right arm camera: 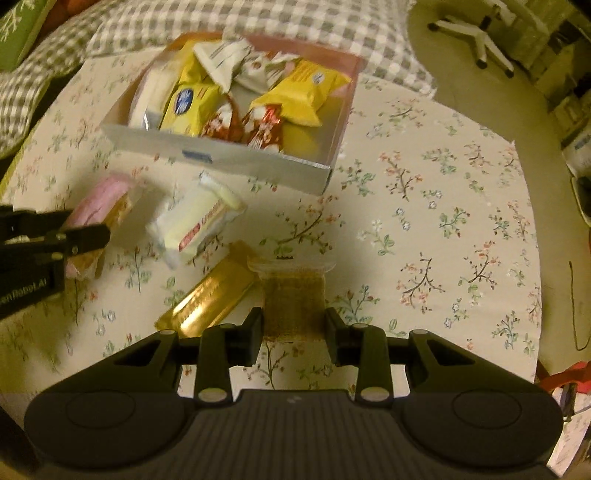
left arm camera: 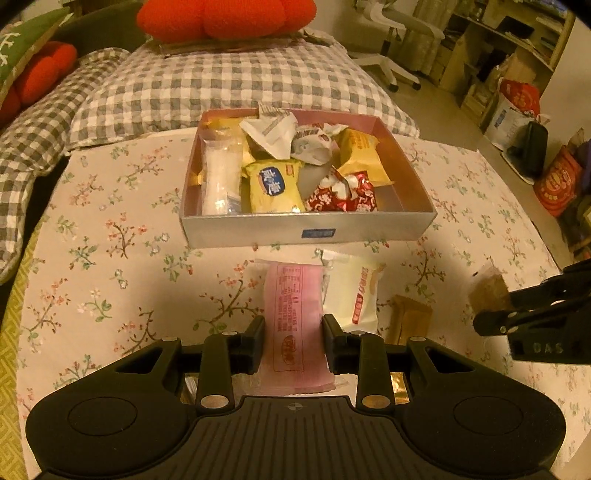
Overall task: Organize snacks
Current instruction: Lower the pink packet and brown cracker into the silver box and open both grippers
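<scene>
An open cardboard box (left arm camera: 306, 229) (right arm camera: 236, 157) on the floral tablecloth holds several wrapped snacks, yellow, white and red. My left gripper (left arm camera: 293, 332) is shut on a pink snack pack (left arm camera: 293, 306), also seen in the right wrist view (right arm camera: 99, 201). My right gripper (right arm camera: 293, 328) is shut on a brown snack pack (right arm camera: 293, 295), seen at the right in the left wrist view (left arm camera: 489, 291). A white snack pack (left arm camera: 352, 291) (right arm camera: 199, 221) and a gold bar (right arm camera: 210, 295) (left arm camera: 410, 321) lie on the cloth between the grippers.
The table (left arm camera: 110, 240) carries a floral cloth and stands against a bed with a checked quilt (left arm camera: 229, 77) and red cushions (left arm camera: 225, 16). An office chair (left arm camera: 391, 48) and bags (left arm camera: 517, 110) stand on the floor to the right.
</scene>
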Demonstrator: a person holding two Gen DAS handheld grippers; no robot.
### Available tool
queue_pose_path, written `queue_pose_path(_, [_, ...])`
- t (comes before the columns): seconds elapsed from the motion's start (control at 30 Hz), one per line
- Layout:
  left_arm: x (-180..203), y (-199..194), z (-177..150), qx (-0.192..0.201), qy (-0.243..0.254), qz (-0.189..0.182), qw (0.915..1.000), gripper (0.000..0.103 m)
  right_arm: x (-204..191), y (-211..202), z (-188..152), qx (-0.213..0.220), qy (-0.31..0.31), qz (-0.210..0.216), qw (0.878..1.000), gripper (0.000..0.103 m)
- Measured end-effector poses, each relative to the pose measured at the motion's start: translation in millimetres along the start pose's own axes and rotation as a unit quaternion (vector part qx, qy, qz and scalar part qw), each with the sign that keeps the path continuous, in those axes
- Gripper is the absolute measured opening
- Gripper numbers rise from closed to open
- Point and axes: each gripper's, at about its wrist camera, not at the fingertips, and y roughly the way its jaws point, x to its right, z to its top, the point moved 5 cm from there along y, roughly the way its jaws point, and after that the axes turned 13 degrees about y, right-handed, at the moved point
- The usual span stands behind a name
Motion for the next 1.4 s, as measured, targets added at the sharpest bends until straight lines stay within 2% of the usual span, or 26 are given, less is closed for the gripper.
queue_pose_path(0.17, [-5.3,7.8,6.3,0.001,-0.004,0.011,0.9999,0.030,-1.9,-7.6,10.5,0.019,0.019,0.017,0.999,0.031])
queue_pose_path(0.27, [-13.0,7.0,16.2,0.018,-0.012,0.022,0.9995,0.030,-2.3,-9.4,17.5,0.028,0.032,0.027,0.999,0.031])
queue_pose_path(0.4, [-19.0,5.9,28.1,0.049,0.000,0.082,0.9954,0.030,-3.3,-7.2,27.3,0.036,0.036,0.039,0.998,0.031])
queue_pose_path(0.57, [-18.7,-0.1,45.3,0.089,-0.017,0.059,0.9941,0.030,1.3,-8.9,46.6,0.054,0.066,0.056,0.995,0.031])
queue_pose_path(0.73, [-18.6,11.0,59.8,0.102,0.002,0.074,0.9920,0.030,4.0,-6.0,63.5,0.069,0.100,0.067,0.990,0.031])
queue_pose_path(0.87, [-29.0,15.5,67.6,0.117,-0.023,0.078,0.9897,0.029,5.5,-0.6,75.4,0.080,0.104,0.046,0.990,0.031])
queue_pose_path(1.03, [-42.2,10.7,85.3,0.157,-0.042,0.070,0.9843,0.029,14.1,-2.8,93.4,0.092,0.131,0.056,0.986,0.032])
queue_pose_path(1.13, [-53.7,17.5,92.0,0.156,-0.062,0.061,0.9839,0.029,14.0,-1.7,101.6,0.095,0.142,0.069,0.983,0.032])
queue_pose_path(1.23, [-62.9,25.3,96.5,0.157,-0.086,0.033,0.9833,0.029,11.2,1.8,107.4,0.096,0.145,0.083,0.981,0.032])
queue_pose_path(1.4, [-65.2,48.3,97.7,0.137,-0.087,0.012,0.9866,0.029,0.9,16.1,113.1,0.089,0.137,0.091,0.982,0.032])
